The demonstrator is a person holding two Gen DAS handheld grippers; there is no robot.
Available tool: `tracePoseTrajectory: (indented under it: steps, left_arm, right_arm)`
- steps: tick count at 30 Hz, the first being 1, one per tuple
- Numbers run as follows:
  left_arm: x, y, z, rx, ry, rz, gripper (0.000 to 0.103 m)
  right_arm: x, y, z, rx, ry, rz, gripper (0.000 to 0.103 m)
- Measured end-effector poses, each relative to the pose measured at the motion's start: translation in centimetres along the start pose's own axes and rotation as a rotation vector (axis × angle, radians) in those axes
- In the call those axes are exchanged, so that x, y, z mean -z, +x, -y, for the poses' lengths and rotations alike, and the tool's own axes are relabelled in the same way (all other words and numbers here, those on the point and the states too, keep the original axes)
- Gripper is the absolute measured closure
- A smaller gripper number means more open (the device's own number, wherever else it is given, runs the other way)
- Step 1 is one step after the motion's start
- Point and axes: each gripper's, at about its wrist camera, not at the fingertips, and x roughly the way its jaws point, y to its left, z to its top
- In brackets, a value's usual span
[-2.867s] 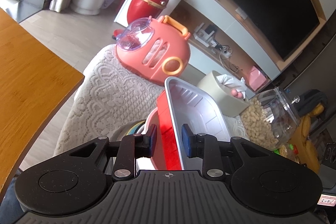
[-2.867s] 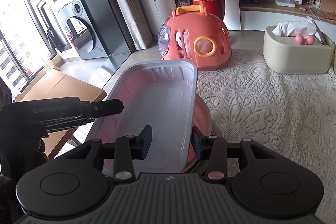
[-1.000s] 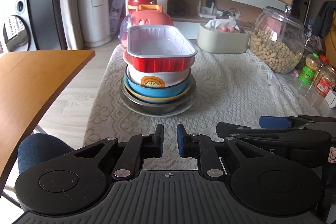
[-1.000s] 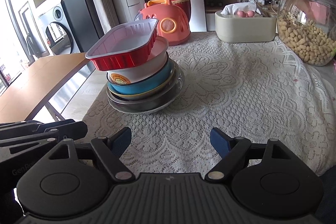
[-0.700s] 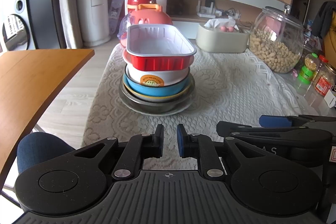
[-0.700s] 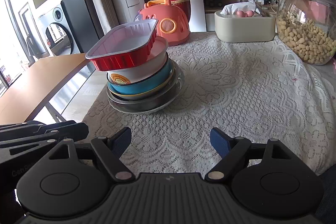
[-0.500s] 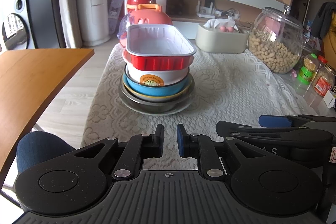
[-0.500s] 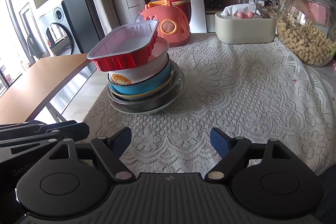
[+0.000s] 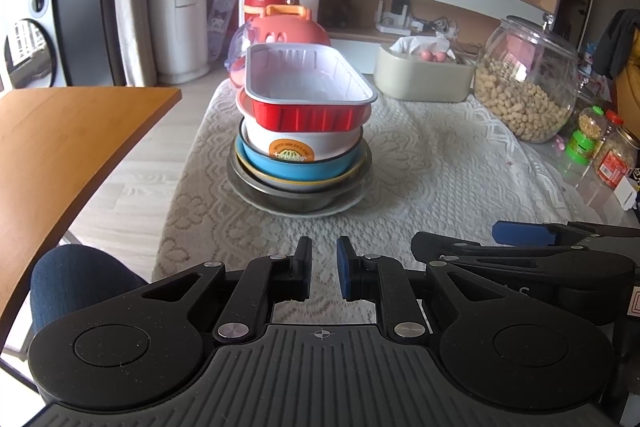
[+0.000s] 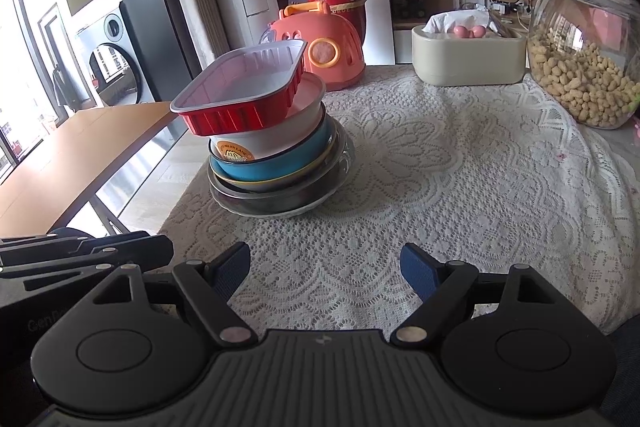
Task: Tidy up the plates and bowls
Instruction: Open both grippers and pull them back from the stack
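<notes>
Both grippers have pulled back from the stack since approx 3 s ago: back then the left gripper [image 9: 323, 273] was pinched on the end wall of the red foil tray [image 9: 310, 99] w/ the tray tipped up, and the right gripper [image 10: 325, 269] had its fingers either side of the tray's other end. Now the tray sits free on top of the stack, nothing touching it. Over the last sec nothing has shifted; views match.

Stack, top to bottom: red foil tray, white bowl [image 9: 298, 143] w/ an orange round label, blue bowl [image 9: 304, 167], a yellow-rimmed dish, dark metal bowl [image 9: 288, 197], white plate [image 9: 344, 207] at the base. It stands on the lace tablecloth [image 10: 460, 195], toward the table's left edge, well apart from both grippers. In the right view the tray sits skewed, one corner overhanging the white bowl.

Left gripper: hovers low over the near edge of the cloth, angled down toward the stack, fingers nearly together w/ only a narrow slit between pads, holding nothing. Right gripper: beside it, same downward tilt, fingers spread wide, empty, just cloth between them.

Behind the stack: pink carrier [image 10: 328, 51], red bin [image 10: 340, 3], beige tissue box [image 10: 468, 61], peanut jar [image 10: 584, 55]. Wooden table [image 9: 60, 143] off to the left.
</notes>
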Motion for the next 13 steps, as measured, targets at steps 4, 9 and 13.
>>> tracePoseTrajectory:
  steps: [4, 9, 13]
  left_arm:
    - [0.01, -0.05, 0.04, -0.002, -0.005, -0.002, 0.085]
    - [0.01, 0.07, -0.09, -0.002, -0.016, -0.009, 0.085]
    - [-0.18, 0.24, -0.35, -0.007, -0.020, -0.007, 0.085]
  right_arm:
    - [0.04, 0.01, -0.01, -0.001, 0.001, 0.000, 0.020]
    - [0.09, 0.01, -0.04, -0.001, 0.001, 0.000, 0.020]
    - [0.04, 0.00, -0.09, -0.002, 0.000, 0.001, 0.020]
